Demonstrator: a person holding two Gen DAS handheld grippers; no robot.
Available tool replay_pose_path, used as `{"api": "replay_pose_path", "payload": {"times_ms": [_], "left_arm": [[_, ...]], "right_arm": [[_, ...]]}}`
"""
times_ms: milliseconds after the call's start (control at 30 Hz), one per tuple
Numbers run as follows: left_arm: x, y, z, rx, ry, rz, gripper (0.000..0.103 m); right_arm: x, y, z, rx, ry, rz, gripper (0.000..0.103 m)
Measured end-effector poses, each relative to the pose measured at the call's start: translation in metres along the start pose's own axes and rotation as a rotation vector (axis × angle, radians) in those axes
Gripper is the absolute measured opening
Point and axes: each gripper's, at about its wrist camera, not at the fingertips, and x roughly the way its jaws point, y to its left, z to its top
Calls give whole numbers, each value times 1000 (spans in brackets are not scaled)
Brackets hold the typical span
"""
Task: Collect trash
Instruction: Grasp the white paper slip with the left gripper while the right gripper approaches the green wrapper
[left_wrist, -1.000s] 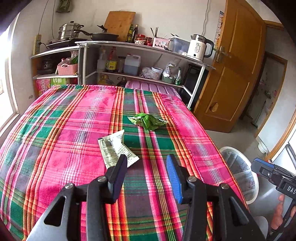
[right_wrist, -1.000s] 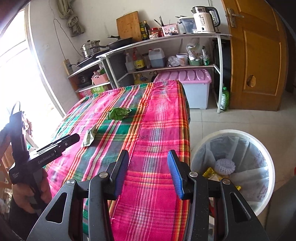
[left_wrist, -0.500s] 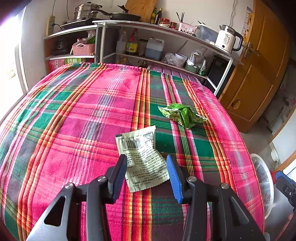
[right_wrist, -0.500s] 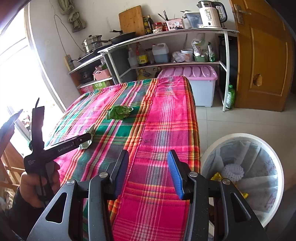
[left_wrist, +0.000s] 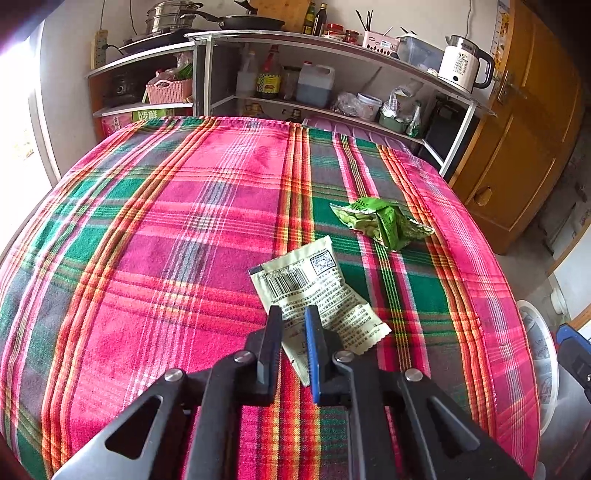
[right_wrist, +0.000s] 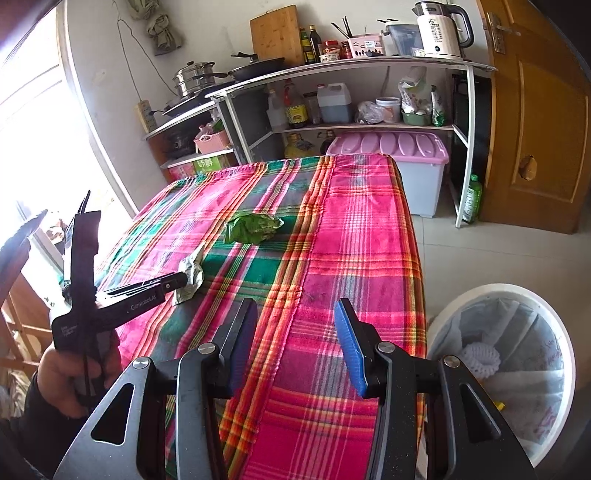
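Observation:
A pale printed wrapper lies on the pink and green plaid tablecloth. The jaws of my left gripper are closing, and the wrapper's near edge is pinched between them. From the right wrist view the same wrapper bunches up at the left gripper's tip. A crumpled green snack bag rests further back on the cloth, also seen as the green bag. My right gripper hovers open over the table's near right part, holding nothing.
A white bin with a liner stands on the floor right of the table, with some rubbish inside. Kitchen shelves and a lidded pink storage box sit behind the table. A wooden door is at the right.
The left gripper slid forward and down until the pale wrapper lay between its jaws, then the jaws came together on it. The right gripper drifted a little along the table.

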Motion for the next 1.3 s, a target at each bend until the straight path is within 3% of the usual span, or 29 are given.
{"api": "replay_pose_path", "payload": {"times_ms": [167,467,500,533,567,633,767,900,967,1033,1067,1133,1167,1300], "left_arm": [[-4,6,-2,2,1,-69,0],[-16,14,1,25,-38,-190,2],[-15,12,1,29,-38,-180,4],[-14,10,2,37,-36,-168,18],[-13,9,3,39,-35,-164,40],[-13,7,6,31,-46,-169,53],[-7,-3,15,46,-53,-135,61],[15,-15,16,91,24,-55,66],[15,-18,16,110,20,-28,69],[14,-15,15,102,16,-36,64],[13,-14,15,101,13,-39,53],[10,-13,14,112,3,-34,19],[9,-11,14,110,1,-23,11],[3,1,14,72,-18,-76,7]], "right_arm": [[7,11,4,-17,11,1,45],[20,28,15,-52,17,-3,45],[20,29,15,-53,14,-2,45],[20,29,16,-55,11,-1,45],[20,29,16,-55,9,-3,45],[20,27,17,-49,7,-7,45],[20,23,16,-38,8,-6,45],[23,18,15,-23,14,-4,45],[25,16,16,-17,15,-1,45],[26,16,16,-15,16,1,45],[28,16,16,-16,16,3,45],[31,17,17,-20,20,4,45],[32,18,18,-22,22,4,45],[39,21,22,-38,30,1,45]]}}
